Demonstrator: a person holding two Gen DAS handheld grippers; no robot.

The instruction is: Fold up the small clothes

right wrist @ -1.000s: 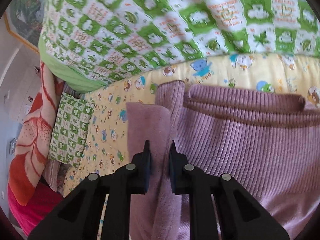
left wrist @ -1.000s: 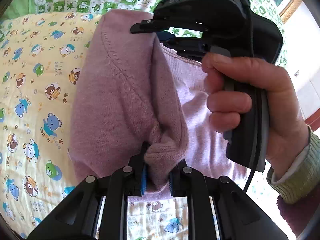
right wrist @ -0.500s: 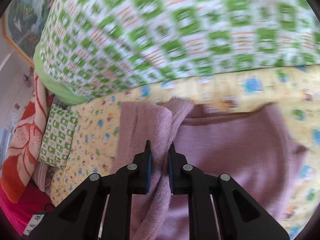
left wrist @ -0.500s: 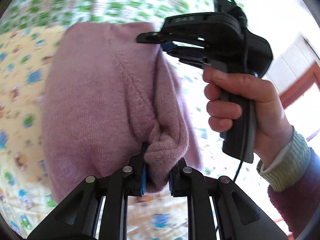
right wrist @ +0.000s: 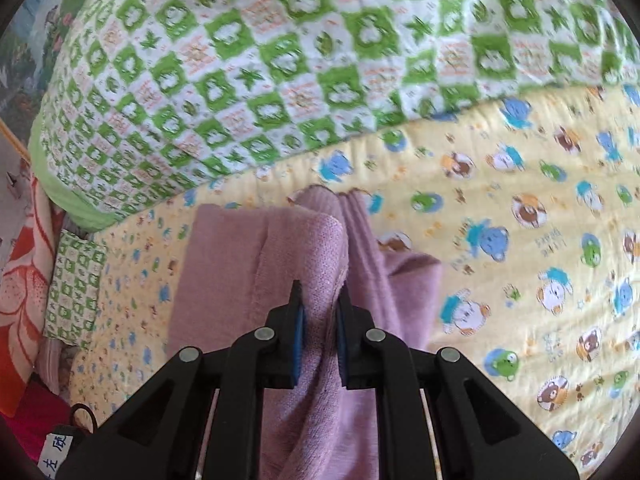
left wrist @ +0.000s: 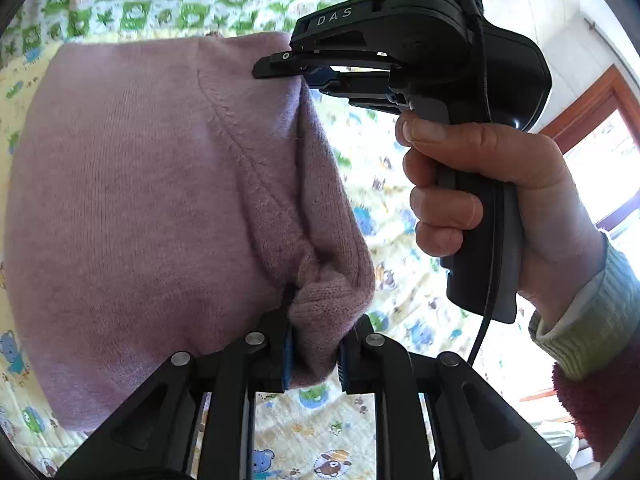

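Observation:
A small mauve knitted sweater (left wrist: pixel 132 200) lies partly folded on a yellow sheet printed with bears (right wrist: pixel 520 240). My left gripper (left wrist: pixel 314 344) is shut on a bunched corner of the knit at the near edge of the fold. In the left wrist view the right gripper (left wrist: pixel 316 70) shows at the top, held by a person's hand (left wrist: pixel 480 184), its fingers pinching the far edge of the same fold. In the right wrist view my right gripper (right wrist: pixel 320 320) is shut on a doubled layer of the sweater (right wrist: pixel 248 264), with ribbed fabric hanging to its right.
A green and white checked quilt (right wrist: pixel 280 60) is heaped along the back of the bed. A small checked pillow (right wrist: pixel 76 284) and an orange flowered blanket (right wrist: pixel 20 280) lie at the left. A window with a wooden frame (left wrist: pixel 600 120) is at the right.
Both grippers carried the held edge sideways across the sweater, laying one side over the body. The ribbed part seen earlier is now mostly covered, and more yellow sheet shows to the right.

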